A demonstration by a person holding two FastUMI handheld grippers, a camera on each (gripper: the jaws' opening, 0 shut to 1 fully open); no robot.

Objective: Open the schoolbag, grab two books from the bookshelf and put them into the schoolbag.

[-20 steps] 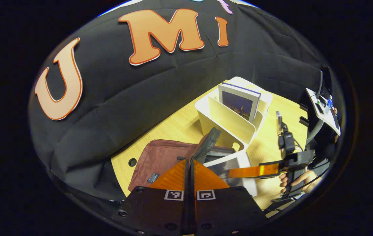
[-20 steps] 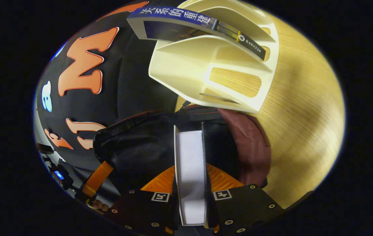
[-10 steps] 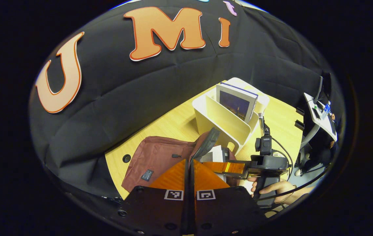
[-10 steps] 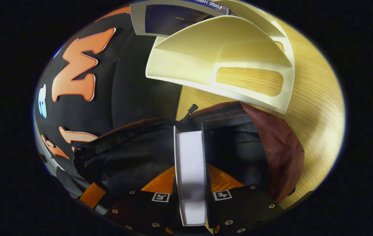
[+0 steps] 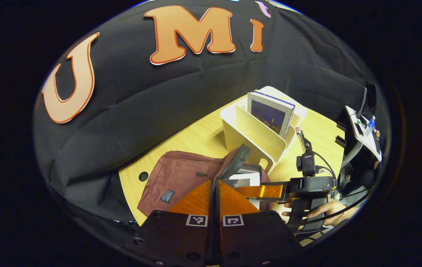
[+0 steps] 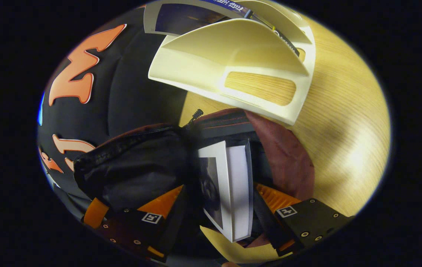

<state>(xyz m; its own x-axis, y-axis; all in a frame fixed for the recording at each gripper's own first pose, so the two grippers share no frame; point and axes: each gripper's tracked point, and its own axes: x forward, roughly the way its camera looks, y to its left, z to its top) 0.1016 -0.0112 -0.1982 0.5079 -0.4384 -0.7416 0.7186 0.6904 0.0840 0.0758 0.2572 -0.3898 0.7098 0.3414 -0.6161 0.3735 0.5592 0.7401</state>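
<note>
The maroon schoolbag (image 5: pixel 181 174) lies on the table with its mouth held up. My left gripper (image 5: pixel 216 182) is shut on the bag's zippered flap (image 5: pixel 235 161). A white book (image 6: pixel 233 185) stands tilted in the bag's black-lined mouth (image 6: pixel 136 170). My right gripper (image 6: pixel 219 188) is open around the book, and its fingers (image 6: pixel 274 196) stand apart from the covers. In the left gripper view the right gripper (image 5: pixel 266 191) reaches into the bag from the right. A cream bookshelf (image 5: pixel 255 131) behind the bag holds a dark-covered book (image 5: pixel 270 115); the bookshelf (image 6: pixel 233 63) stands just past the bag.
The wooden table (image 6: pixel 344 129) extends to the right of the bag. A hand (image 5: pixel 326 210) holds the right gripper near the table's edge. A stand with a small device (image 5: pixel 363 126) rises at the far right. A round hole (image 5: pixel 143 176) sits in the table by the bag.
My right gripper has opened and let go of the white book, which now leans in the bag's mouth. My left gripper keeps the flap lifted.
</note>
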